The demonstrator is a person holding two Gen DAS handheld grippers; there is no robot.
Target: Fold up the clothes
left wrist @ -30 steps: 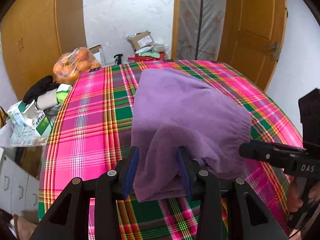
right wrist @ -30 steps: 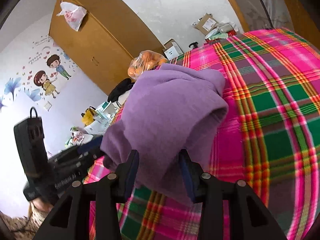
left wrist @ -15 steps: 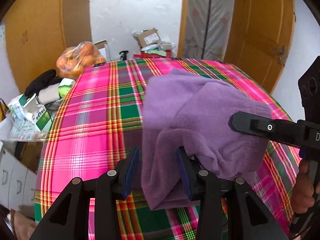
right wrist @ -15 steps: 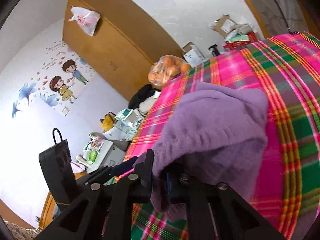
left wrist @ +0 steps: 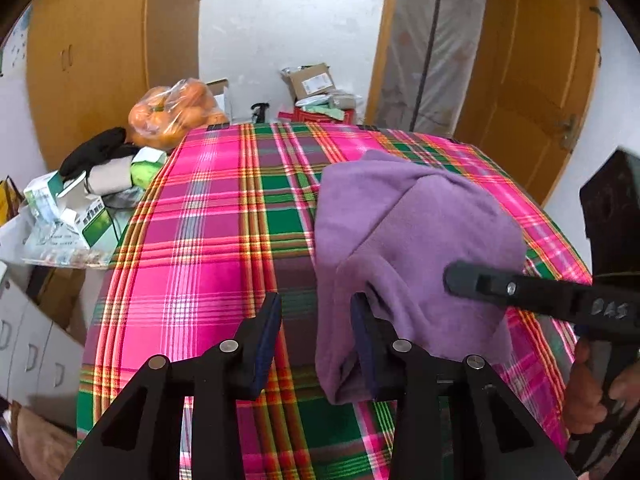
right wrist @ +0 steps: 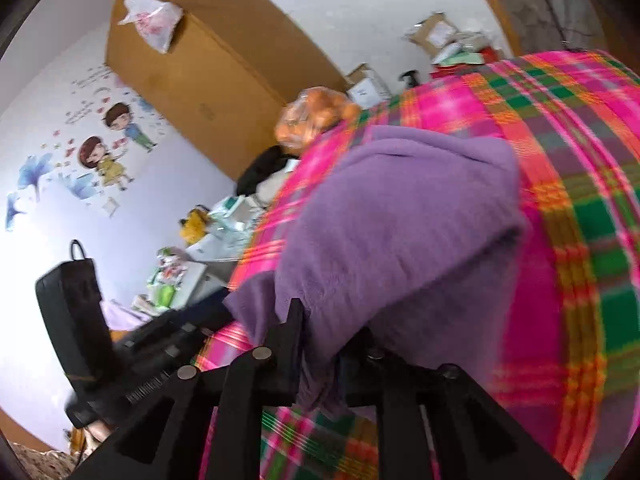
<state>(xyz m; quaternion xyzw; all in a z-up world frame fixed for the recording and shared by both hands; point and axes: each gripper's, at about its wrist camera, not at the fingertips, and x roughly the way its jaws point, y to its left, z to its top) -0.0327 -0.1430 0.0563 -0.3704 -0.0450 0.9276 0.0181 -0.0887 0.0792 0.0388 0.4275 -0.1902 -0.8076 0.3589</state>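
A purple fleece garment [left wrist: 404, 236] lies bunched on the plaid-covered table [left wrist: 208, 240]. My left gripper [left wrist: 316, 332] points at its near left corner. Its jaws are closing, and the garment's hanging edge sits against the right finger [left wrist: 362, 340] while the left pad stands clear of it. My right gripper [right wrist: 328, 332] pinches a fold of the same garment [right wrist: 400, 232] at its near edge, and its jaws are easing apart with the cloth still between them. In the left wrist view the right gripper [left wrist: 476, 284] reaches in from the right over the fleece.
A bag of oranges [left wrist: 176, 110] sits at the table's far left corner. Boxes and dark clothes [left wrist: 80, 192] crowd a surface left of the table. A wooden wardrobe [left wrist: 100, 60], cartons on the floor [left wrist: 316, 88] and a door [left wrist: 536, 80] stand behind. A hand [left wrist: 588, 392] holds the right gripper.
The right gripper closed on the garment's near edge and drew it up and over. The left gripper slid left, so the cloth now lies by its right finger instead of filling the gap.
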